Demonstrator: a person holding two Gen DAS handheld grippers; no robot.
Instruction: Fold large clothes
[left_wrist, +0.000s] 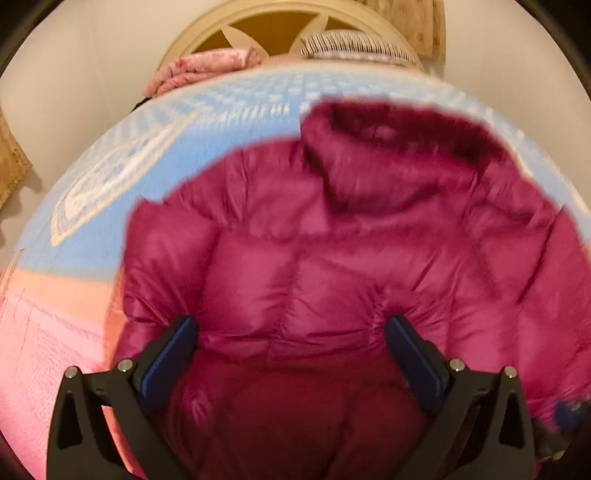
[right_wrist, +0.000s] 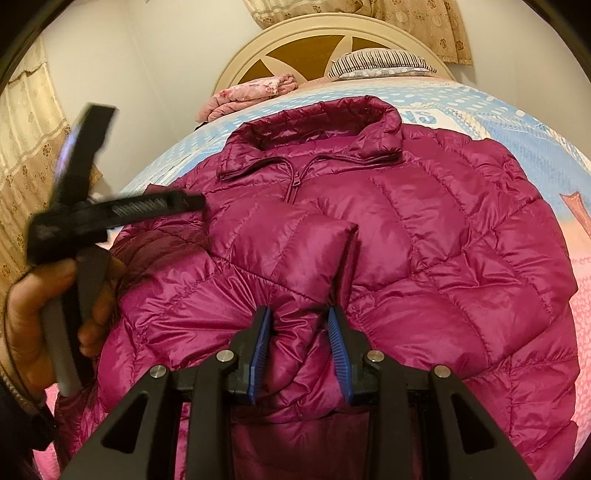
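Note:
A magenta puffer jacket (right_wrist: 424, 236) lies front up on the bed, zipper closed and collar toward the headboard. One sleeve (right_wrist: 314, 243) is folded across the chest. My right gripper (right_wrist: 299, 317) is shut on a puffy fold of that sleeve, its blue pads (right_wrist: 260, 343) pressing the fabric from both sides. A hand (right_wrist: 33, 314) holds my left gripper (right_wrist: 151, 155) over the jacket's left side, jaws spread wide with nothing in them. The left wrist view is blurred: the left gripper (left_wrist: 291, 328) hangs open above the jacket (left_wrist: 332, 240).
The bedsheet (right_wrist: 517, 129) is blue with pink toward the front. A folded pink blanket (right_wrist: 251, 92) and a striped pillow (right_wrist: 380, 61) lie by the cream headboard (right_wrist: 306, 37). Beige curtains (right_wrist: 26, 155) hang at the left and behind the bed.

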